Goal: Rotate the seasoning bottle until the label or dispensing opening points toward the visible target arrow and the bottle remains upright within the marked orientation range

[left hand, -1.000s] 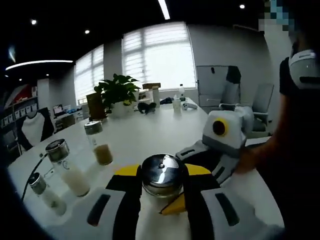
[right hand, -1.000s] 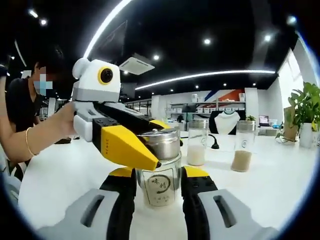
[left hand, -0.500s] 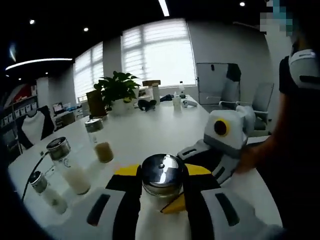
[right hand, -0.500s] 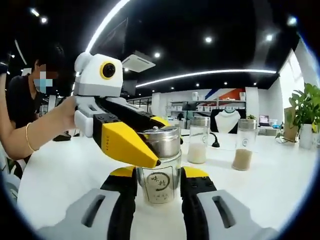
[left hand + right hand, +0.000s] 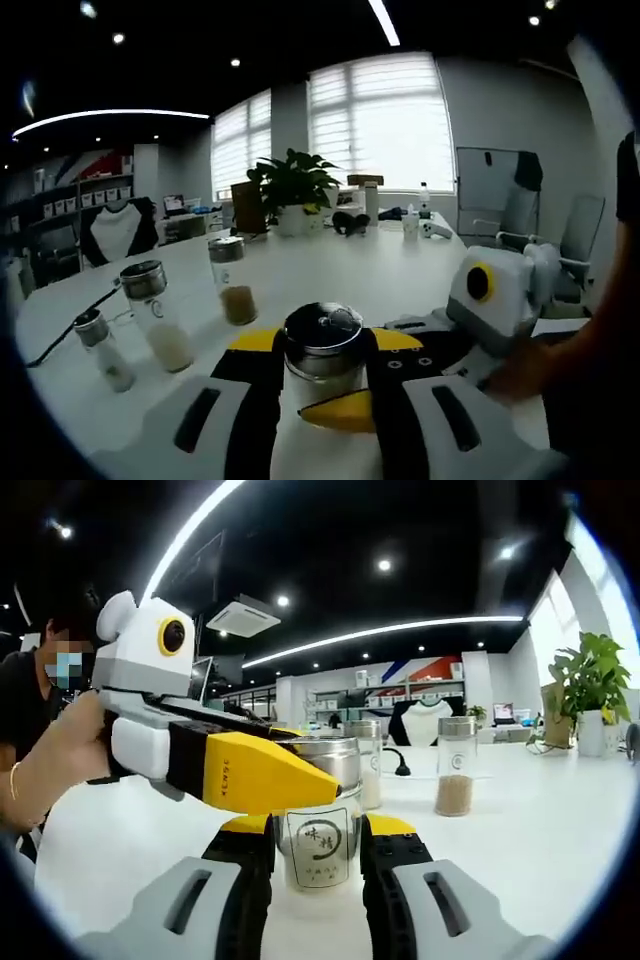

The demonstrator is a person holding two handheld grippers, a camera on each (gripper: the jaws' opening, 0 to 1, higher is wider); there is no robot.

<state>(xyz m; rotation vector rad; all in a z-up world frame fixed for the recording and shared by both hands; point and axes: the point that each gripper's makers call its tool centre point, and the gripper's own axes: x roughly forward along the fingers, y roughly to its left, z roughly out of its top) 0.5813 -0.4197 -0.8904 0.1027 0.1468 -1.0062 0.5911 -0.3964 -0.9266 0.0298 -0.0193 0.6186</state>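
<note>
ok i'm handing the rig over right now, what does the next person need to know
Left gripper: jaws closed on the metal lid of the seasoning bottle.
Right gripper: jaws closed on the glass body of the same bottle.
The bottle stands upright on the white table, its label facing the right gripper view.
Three other seasoning jars stand further back on the table.
No target arrow can be seen, so I cannot tell if the turn is finished. Left: check the direction, then release.

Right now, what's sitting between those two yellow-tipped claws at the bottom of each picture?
The seasoning bottle: the right gripper clamps its glass body in the right gripper view, the left gripper its metal lid in the left gripper view.
</note>
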